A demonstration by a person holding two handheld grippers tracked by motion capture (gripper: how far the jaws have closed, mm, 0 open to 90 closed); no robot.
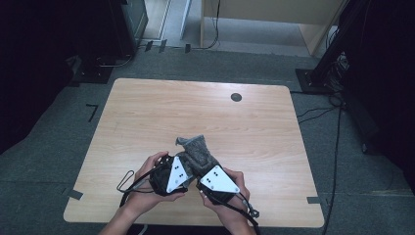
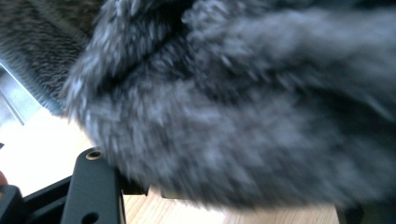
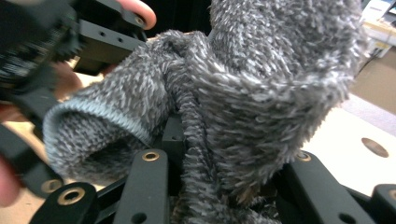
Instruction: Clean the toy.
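Fuzzy grey sock is held just above the table near your edge, between both grippers. It is soft, light and limp, so it will sag and stretch; take it at the ribbed cuff. Your right gripper has its jaws closed on a fold of it. For your left gripper, I cannot tell. No label or writing can be read.
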